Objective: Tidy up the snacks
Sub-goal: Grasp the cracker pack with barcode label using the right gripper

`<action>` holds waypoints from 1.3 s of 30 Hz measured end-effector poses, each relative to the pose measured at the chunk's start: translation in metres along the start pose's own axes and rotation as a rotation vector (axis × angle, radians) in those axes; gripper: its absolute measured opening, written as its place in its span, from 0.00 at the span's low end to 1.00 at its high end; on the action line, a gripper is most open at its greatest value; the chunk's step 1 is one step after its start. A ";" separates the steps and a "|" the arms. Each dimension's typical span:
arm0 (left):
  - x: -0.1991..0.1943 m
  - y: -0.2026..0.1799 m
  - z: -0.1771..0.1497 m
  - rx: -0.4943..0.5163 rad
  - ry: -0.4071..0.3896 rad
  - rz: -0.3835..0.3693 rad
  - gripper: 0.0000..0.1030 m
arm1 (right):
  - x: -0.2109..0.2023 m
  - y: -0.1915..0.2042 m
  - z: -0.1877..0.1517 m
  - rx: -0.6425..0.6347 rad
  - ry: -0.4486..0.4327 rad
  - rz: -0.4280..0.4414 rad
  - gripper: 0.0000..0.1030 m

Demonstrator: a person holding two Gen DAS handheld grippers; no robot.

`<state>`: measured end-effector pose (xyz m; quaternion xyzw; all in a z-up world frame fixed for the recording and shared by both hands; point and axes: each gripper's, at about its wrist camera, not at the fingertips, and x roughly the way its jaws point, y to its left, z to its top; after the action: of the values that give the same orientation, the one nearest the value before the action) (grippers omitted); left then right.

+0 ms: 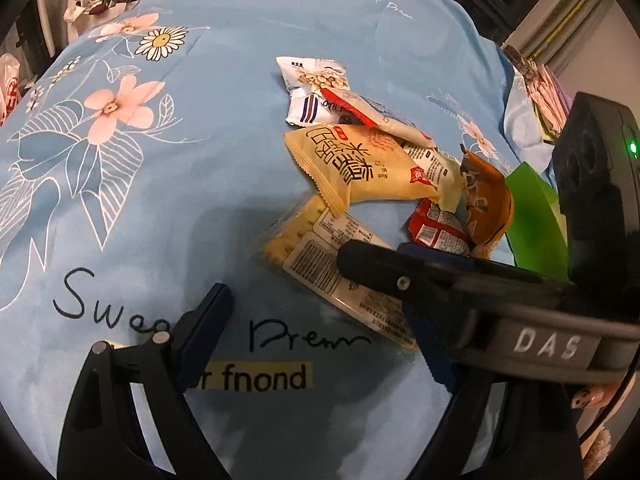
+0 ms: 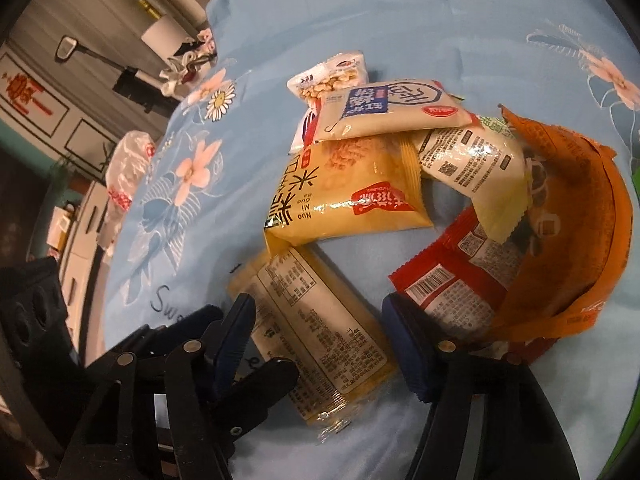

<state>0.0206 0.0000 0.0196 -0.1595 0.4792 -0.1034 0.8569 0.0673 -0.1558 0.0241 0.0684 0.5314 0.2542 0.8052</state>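
Across the light blue flower-printed bedsheet (image 1: 168,208) we see a loose heap of snack packets. Nearest us lies a long clear-wrapped pack of pale yellow crackers (image 2: 316,332), label side up. Our right gripper (image 2: 320,344) stands over it with the jaws about half open, one on each long side of the pack; we cannot tell whether the pads touch it. Our left gripper (image 1: 316,328) has its jaws wide apart with nothing held; the same cracker pack (image 1: 320,264) lies partly between them, under the right gripper's black finger that crosses the left wrist view. Just behind the crackers rests a yellow pillow packet with black characters (image 2: 344,196), overlapping a white packet with a blue label (image 2: 392,110) and a white peanut packet (image 2: 332,76). Beside them a red packet with a barcode (image 2: 452,284) sits against a curled orange wrapper (image 2: 576,216)
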 end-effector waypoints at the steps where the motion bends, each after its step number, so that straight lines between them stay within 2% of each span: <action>1: -0.001 0.001 0.000 0.002 0.003 0.001 0.82 | 0.000 0.003 -0.001 -0.014 -0.002 -0.013 0.66; 6: -0.003 0.001 -0.002 0.014 0.003 -0.008 0.76 | 0.003 0.004 0.000 -0.023 -0.005 -0.028 0.66; 9: -0.002 -0.001 -0.004 0.016 0.013 -0.034 0.68 | 0.003 0.005 0.000 -0.030 -0.004 -0.043 0.64; 12: -0.001 -0.005 -0.005 0.019 0.021 -0.070 0.56 | 0.003 0.007 -0.001 -0.046 -0.006 -0.061 0.60; 13: 0.000 -0.005 -0.006 0.014 0.032 -0.107 0.47 | 0.004 0.008 -0.001 -0.052 -0.006 -0.061 0.58; 14: 0.001 -0.005 -0.006 0.001 0.043 -0.123 0.44 | 0.003 0.008 -0.002 -0.056 -0.007 -0.059 0.57; 18: -0.001 -0.004 -0.008 -0.001 0.034 -0.125 0.43 | 0.002 0.009 -0.003 -0.057 -0.011 -0.058 0.53; 21: -0.006 -0.007 -0.009 0.014 0.020 -0.125 0.38 | 0.000 0.010 -0.003 -0.059 -0.013 -0.060 0.50; 30: -0.020 -0.018 -0.009 0.075 -0.028 -0.135 0.30 | -0.017 0.021 -0.007 -0.101 -0.063 -0.073 0.46; 31: -0.023 -0.020 -0.010 0.086 -0.037 -0.163 0.24 | -0.019 0.023 -0.007 -0.106 -0.071 -0.066 0.39; 32: -0.024 -0.023 -0.011 0.098 -0.039 -0.197 0.17 | -0.022 0.026 -0.008 -0.113 -0.065 0.011 0.35; 33: -0.027 -0.027 -0.012 0.114 -0.052 -0.199 0.14 | -0.024 0.030 -0.009 -0.122 -0.058 0.046 0.38; 37: -0.020 -0.031 -0.016 0.123 -0.018 -0.157 0.16 | -0.023 0.047 -0.014 -0.195 -0.061 -0.083 0.39; 39: -0.015 -0.031 -0.015 0.112 0.001 -0.147 0.16 | -0.020 0.044 -0.014 -0.195 -0.041 -0.073 0.38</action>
<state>-0.0006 -0.0267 0.0355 -0.1460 0.4603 -0.1925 0.8542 0.0340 -0.1295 0.0514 -0.0247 0.4898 0.2737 0.8274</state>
